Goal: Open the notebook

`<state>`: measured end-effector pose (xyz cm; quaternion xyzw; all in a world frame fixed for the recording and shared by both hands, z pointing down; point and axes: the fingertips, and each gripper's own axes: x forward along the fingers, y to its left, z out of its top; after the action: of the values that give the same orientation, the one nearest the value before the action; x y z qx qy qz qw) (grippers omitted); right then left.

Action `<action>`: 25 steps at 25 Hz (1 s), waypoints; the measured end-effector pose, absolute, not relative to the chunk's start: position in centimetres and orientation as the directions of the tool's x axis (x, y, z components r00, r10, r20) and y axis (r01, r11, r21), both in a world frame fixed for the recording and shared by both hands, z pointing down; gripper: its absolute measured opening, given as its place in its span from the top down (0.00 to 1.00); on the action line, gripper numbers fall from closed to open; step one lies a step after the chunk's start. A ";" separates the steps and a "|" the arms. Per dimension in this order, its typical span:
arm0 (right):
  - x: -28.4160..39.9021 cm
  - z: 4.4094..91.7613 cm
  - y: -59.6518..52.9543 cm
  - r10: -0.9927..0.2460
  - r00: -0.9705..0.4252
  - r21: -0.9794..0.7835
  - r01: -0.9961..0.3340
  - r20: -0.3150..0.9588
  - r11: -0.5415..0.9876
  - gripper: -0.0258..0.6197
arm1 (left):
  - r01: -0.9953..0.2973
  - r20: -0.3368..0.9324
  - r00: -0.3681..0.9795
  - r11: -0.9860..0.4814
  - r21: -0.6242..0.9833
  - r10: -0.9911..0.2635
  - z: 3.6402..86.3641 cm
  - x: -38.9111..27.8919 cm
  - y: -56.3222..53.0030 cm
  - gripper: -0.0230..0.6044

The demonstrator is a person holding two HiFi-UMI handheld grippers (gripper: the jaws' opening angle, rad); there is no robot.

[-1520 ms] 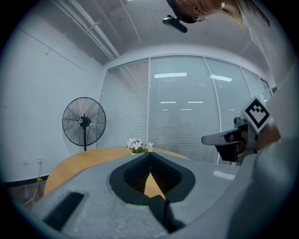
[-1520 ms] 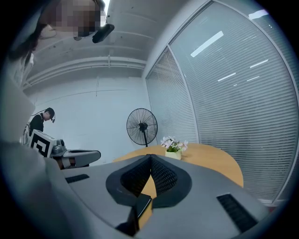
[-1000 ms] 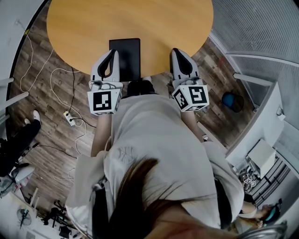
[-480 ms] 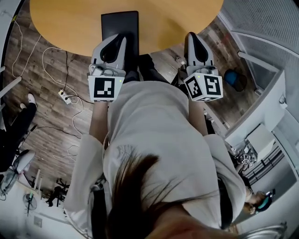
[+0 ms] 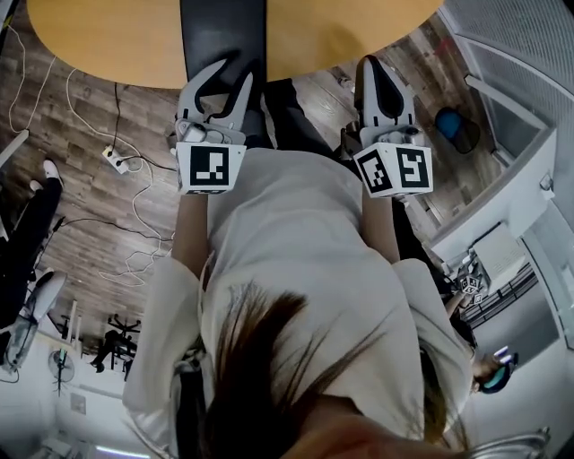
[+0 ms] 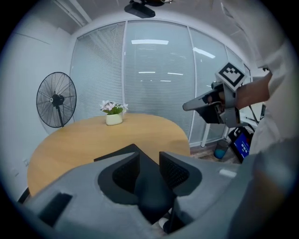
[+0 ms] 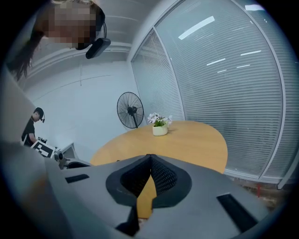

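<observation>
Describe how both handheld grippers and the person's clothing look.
Left gripper and right gripper are pale grey shells tapering to pointed jaws lined with black ribbed pads. Each carries a white cube with black square markers at its rear. The left's jaws have just been opening, nothing pressed between them. The person wears a pale short-sleeved top.

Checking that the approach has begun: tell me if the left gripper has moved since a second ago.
Yes. The left gripper has shifted from the notebook's left edge to across its near edge; its fingers have just been opening, gripping nothing.
</observation>
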<state>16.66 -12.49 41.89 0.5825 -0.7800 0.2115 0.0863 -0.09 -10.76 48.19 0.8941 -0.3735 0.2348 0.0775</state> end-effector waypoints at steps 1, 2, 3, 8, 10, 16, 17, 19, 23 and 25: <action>16.4 42.2 -12.3 -0.868 -0.309 -0.234 -0.944 0.389 0.231 0.96 | -0.695 0.490 0.613 -0.718 -0.038 -0.619 48.8 0.1 -10.3 0.73; 16.1 42.6 -12.1 -0.863 -0.311 -0.238 -0.943 0.398 0.231 0.96 | -0.683 0.502 0.615 -0.729 -0.047 -0.608 49.3 0.3 -9.9 0.71; 15.8 42.9 -11.9 -0.858 -0.314 -0.242 -0.942 0.407 0.230 0.96 | -0.668 0.514 0.616 -0.742 -0.061 -0.597 49.7 0.5 -9.6 0.70; 14.8 44.0 -11.0 -0.841 -0.330 -0.263 -0.936 0.429 0.233 0.96 | -0.570 0.595 0.621 -0.815 -0.103 -0.510 52.8 1.9 -7.6 0.65; 14.8 44.2 -10.7 -0.839 -0.331 -0.268 -0.935 0.431 0.231 0.96 | -0.532 0.626 0.619 -0.839 -0.111 -0.475 53.9 2.5 -6.8 0.62; 14.5 44.7 -9.7 -0.838 -0.321 -0.272 -0.938 0.441 0.216 0.96 | -0.438 0.676 0.587 -0.877 -0.198 -0.445 55.7 2.9 -5.8 0.58; 14.5 44.7 -9.7 -0.838 -0.321 -0.273 -0.938 0.442 0.215 0.96 | -0.422 0.679 0.582 -0.880 -0.217 -0.447 55.7 3.0 -5.8 0.58; 14.4 44.8 -9.7 -0.837 -0.321 -0.276 -0.937 0.443 0.214 0.96 | -0.393 0.685 0.575 -0.886 -0.248 -0.447 55.5 3.1 -5.8 0.59; 14.2 44.9 -9.6 -0.835 -0.324 -0.282 -0.936 0.444 0.213 0.96 | -0.343 0.712 0.565 -0.904 -0.257 -0.417 55.9 3.4 -5.3 0.56; 14.1 45.0 -9.5 -0.833 -0.327 -0.285 -0.934 0.446 0.214 0.96 | -0.346 0.720 0.559 -0.904 -0.250 -0.412 56.5 3.3 -5.4 0.56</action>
<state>14.09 -9.54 45.01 0.5718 -0.7729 0.2570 0.0983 3.35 -5.40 56.48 0.8819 -0.2149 0.4177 -0.0401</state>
